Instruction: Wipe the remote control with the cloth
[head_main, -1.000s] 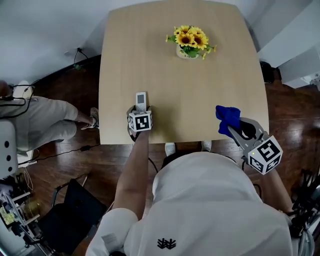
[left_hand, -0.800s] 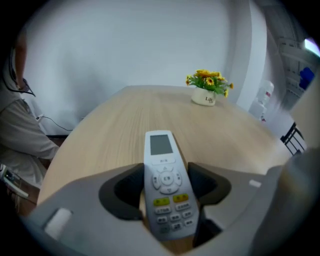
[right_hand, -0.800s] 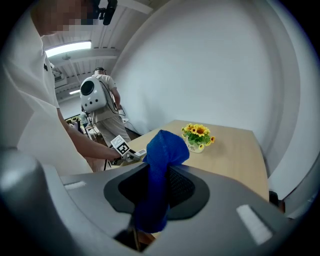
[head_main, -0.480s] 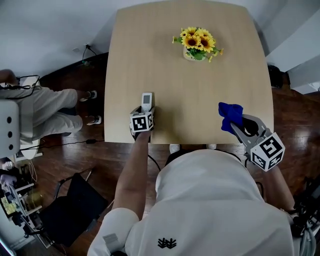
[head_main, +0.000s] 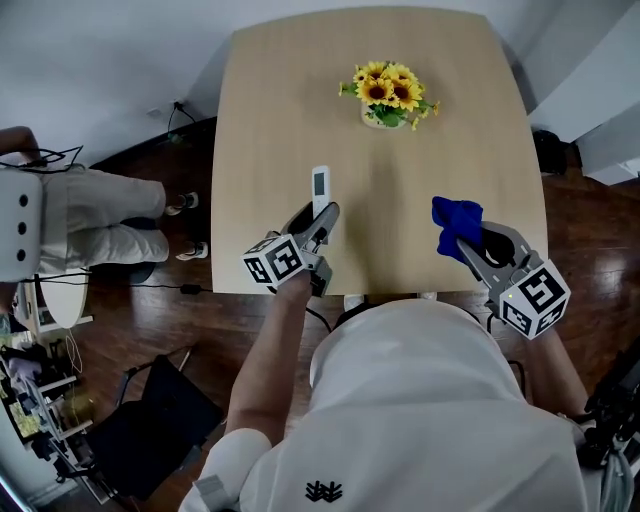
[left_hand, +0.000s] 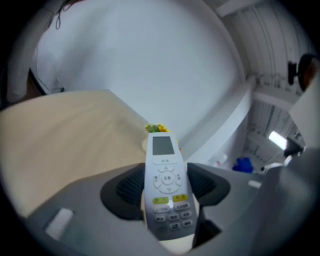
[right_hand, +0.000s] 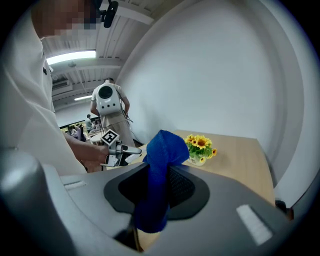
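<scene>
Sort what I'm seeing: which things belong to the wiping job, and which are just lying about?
Job:
remote control, clamped in the left gripper
blue cloth, clamped in the right gripper

Lying about:
sunflower pot, standing on the table

Remote ctrl (head_main: 320, 185): slim, white/light grey, small screen at the far end, round nav pad below it, two yellow-green btns, then rows of grey btns. Btn face up. Lower end clamped between jaws of left hand-held gripper (head_main: 322, 215); screen end sticks out fwd, away from the person. Sits over near part of the surface (head_main: 280, 120); can't tell if it touches.

Cloth (head_main: 456, 222): blue, bunched. Pinched mid-length in right hand-held gripper (head_main: 465, 245); top wad bulges past the jaws, lower end hangs down. Over the surface's near-right edge, well apart from remote ctrl.
</scene>
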